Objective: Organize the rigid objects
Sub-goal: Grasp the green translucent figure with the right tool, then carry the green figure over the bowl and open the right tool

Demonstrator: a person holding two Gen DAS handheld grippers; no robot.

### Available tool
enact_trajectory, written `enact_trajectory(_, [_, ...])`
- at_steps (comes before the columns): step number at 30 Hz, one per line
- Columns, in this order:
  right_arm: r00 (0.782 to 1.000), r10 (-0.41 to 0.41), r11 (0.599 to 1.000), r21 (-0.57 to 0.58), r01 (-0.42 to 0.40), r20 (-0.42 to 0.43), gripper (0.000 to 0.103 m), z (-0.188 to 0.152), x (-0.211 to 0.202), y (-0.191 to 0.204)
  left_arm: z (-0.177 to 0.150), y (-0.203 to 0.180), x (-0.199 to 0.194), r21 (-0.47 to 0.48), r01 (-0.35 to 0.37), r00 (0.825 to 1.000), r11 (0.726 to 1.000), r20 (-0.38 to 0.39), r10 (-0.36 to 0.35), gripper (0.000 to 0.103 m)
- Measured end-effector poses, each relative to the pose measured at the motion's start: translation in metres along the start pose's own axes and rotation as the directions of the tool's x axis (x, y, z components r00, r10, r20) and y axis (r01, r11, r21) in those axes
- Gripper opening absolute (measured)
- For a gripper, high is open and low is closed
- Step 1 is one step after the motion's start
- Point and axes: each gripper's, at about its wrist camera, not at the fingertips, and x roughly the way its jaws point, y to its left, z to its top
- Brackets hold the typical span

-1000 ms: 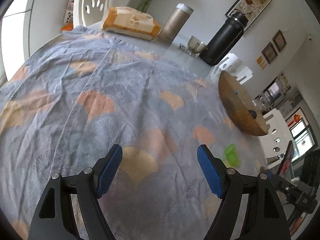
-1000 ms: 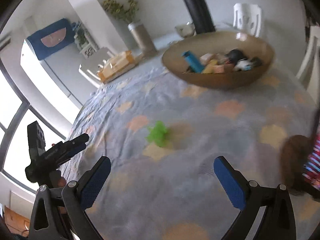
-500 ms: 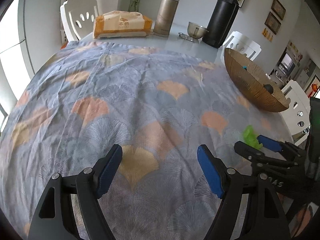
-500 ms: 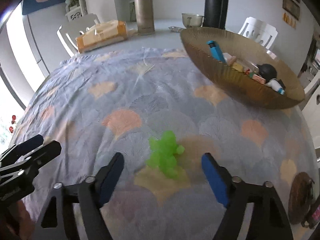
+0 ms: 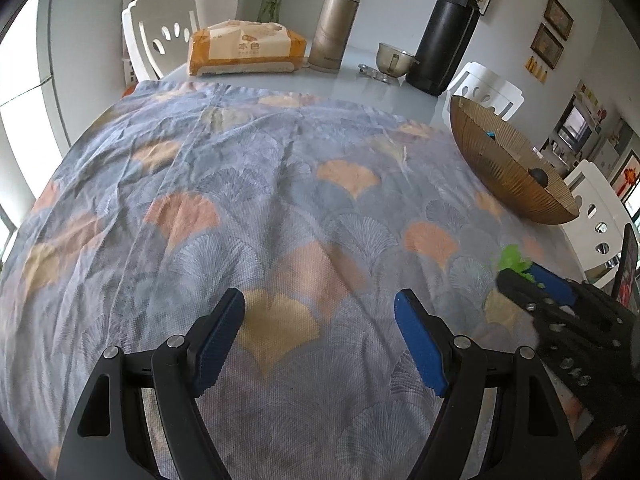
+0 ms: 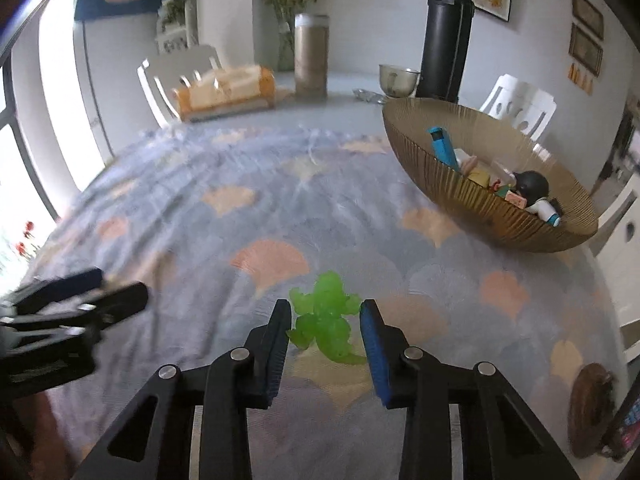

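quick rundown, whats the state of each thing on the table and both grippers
green toy: lying on the cloth, between the right gripper's pads
right gripper: jaws just closing in, a gap still shows at each pad
left gripper: open, nothing between its jaws
bowl: upright, holding small items
black flask: upright, capped
tan tumbler: upright, lid on

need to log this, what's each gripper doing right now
left gripper: open, nothing between the jaws.
right gripper: jaws just closing around the green toy, not yet pressing on it.
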Motion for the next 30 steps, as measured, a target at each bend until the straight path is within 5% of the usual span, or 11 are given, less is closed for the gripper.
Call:
enact_trajectory(11, [0.992,-0.060,0.997,0.051,0.055,0.109,0.035,0.037,-0.063,-0.029,0.013,-0.029,-0.022,0.128,-0.004,0.999,0.992,0.041,-0.001,0.076])
enact_trajectory(17, [0.976,-0.147,0.977,0.180,0.117,0.163,0.035,0.084,-0.080,-0.073,0.058,-0.046,-0.075,0.176,0.000,0.972,0.984,0.233,-0.042,0.084])
enact_trajectory(25, [0.932,-0.318,0.913,0.321,0.251,0.175,0.035,0.144,-0.053,-0.117,0.061,-0.047,-0.062,0.193,-0.063,0.957,0.979,0.291,0.004,0.085])
enact_trajectory(30, [0.936,-0.322,0.902,0.347,0.258,0.141,0.036,0.155,-0.019,-0.132,0.060,-0.043,-0.044,0.192,-0.081,0.967,0.978,0.252,0.030,0.085])
